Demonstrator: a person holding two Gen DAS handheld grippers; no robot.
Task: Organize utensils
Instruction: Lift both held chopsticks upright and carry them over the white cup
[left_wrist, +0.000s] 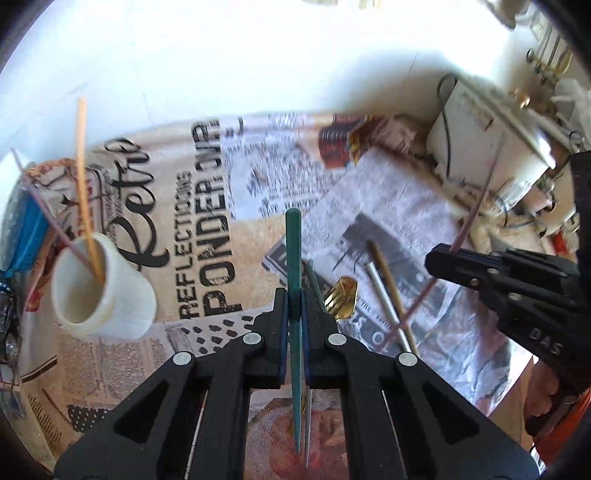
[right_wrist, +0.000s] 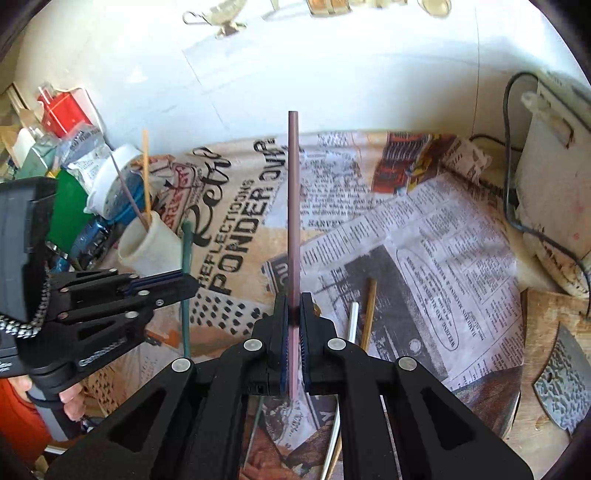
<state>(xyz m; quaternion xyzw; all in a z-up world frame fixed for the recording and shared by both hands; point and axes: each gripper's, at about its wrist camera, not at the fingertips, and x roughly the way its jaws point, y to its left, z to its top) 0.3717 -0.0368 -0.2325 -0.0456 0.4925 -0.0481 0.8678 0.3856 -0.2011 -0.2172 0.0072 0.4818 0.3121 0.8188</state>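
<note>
My left gripper (left_wrist: 294, 295) is shut on a green stick (left_wrist: 293, 243) and holds it upright above the newspaper. My right gripper (right_wrist: 294, 302) is shut on a mauve stick (right_wrist: 293, 192), also upright. Each gripper shows in the other view: the right gripper (left_wrist: 443, 254) at the right, the left gripper (right_wrist: 184, 282) at the left with the green stick (right_wrist: 187, 254). A white cup (left_wrist: 103, 291) at the left holds an orange stick (left_wrist: 83, 184) and a thin mauve one; it also shows in the right wrist view (right_wrist: 149, 247). A gold spoon (left_wrist: 341, 299), a silver stick (left_wrist: 388, 306) and a brown stick (left_wrist: 391, 291) lie on the paper.
Newspaper (right_wrist: 424, 251) covers the round table. A white box with a black cable (right_wrist: 554, 184) stands at the right. Packets and a red box (right_wrist: 62, 110) crowd the left behind the cup. A wooden board with a cleaver (right_wrist: 561, 380) lies at the right edge.
</note>
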